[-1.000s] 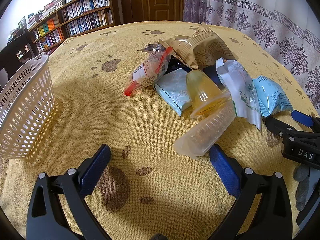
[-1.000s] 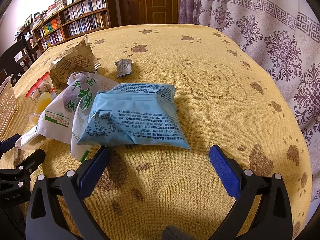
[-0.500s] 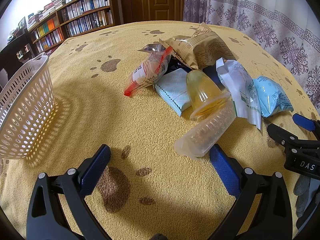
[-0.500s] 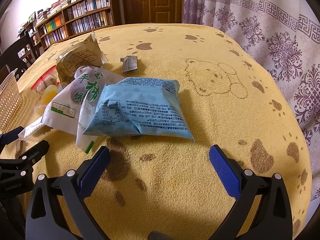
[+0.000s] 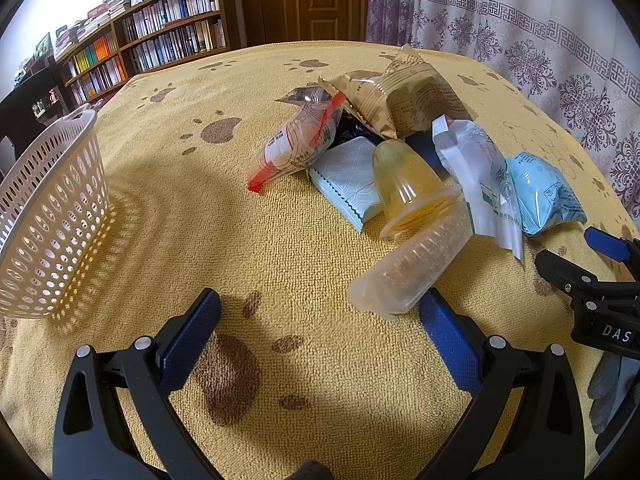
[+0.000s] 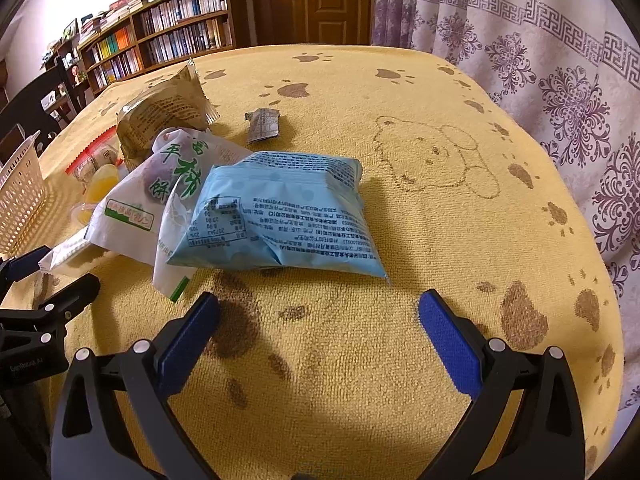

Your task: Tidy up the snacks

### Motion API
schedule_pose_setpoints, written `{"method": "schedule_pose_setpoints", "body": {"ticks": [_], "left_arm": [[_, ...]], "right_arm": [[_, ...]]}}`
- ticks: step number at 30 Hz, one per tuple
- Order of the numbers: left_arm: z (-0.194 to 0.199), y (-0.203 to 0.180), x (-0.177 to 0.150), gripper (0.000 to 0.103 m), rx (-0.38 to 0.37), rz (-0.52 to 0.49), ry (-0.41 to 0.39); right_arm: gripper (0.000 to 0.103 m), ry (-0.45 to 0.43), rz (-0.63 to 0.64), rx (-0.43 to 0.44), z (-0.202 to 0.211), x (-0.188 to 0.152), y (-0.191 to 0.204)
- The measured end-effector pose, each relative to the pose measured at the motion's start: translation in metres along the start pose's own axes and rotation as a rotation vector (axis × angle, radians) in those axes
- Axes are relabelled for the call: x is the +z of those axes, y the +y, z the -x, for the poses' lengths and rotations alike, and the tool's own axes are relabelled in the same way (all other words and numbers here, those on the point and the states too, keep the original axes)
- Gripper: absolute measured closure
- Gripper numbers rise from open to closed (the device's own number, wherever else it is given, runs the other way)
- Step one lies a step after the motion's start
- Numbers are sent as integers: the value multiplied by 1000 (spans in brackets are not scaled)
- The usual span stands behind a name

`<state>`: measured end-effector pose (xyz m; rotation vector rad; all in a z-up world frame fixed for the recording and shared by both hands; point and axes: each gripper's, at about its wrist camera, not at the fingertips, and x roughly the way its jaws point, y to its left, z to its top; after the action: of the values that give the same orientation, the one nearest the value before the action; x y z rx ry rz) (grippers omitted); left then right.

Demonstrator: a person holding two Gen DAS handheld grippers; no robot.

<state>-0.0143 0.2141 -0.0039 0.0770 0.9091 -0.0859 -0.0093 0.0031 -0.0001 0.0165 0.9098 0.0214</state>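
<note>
Your right gripper (image 6: 318, 320) has its jaws spread wide and empty above the yellow terry cover of the desk (image 6: 460, 168), with the blue packet (image 6: 280, 220) lying flat just beyond them. It looks puffed, light and slick, so I'd pinch its crimped near edge, not the air-filled belly. Your left gripper (image 5: 316, 320) is equally spread and holds nothing; the clear ribbed tube (image 5: 412, 268) lies on its side right by the right-hand jaw and should roll if nudged. Behind it sits the jelly cup (image 5: 408, 192), smooth, rigid and tipped over; grip across its walls. The white bag (image 6: 160, 196) is soft and crinkly. The perforated white basket (image 5: 48, 224) stands far left, well apart
</note>
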Motion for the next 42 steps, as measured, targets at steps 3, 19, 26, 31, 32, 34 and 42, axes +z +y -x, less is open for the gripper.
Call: {"method": "schedule_pose_setpoints", "body": {"ticks": [3,19,26,31,32,34,42], "left_arm": [[0,0,0,2,0,0,0],[1,0,0,2,-1,0,1],[1,0,0,2,0,0,1],[1,0,0,2,-1,0,1],[1,0,0,2,-1,0,1],[1,0,-1,2,-5,1,-1],[15,25,-1,2,-154,108,-74]], "right_arm": [[5,0,-1,0,0,0,0],[5,-4,-2,15,0,1,1],[5,-4,-1,14,1,1,0],[5,-4,0,13,1,1,1],[5,-4,0,14,1,1,0],[5,-5,-1,14,1,1,1],[5,-6,-11,34,1,1,-2]]}}
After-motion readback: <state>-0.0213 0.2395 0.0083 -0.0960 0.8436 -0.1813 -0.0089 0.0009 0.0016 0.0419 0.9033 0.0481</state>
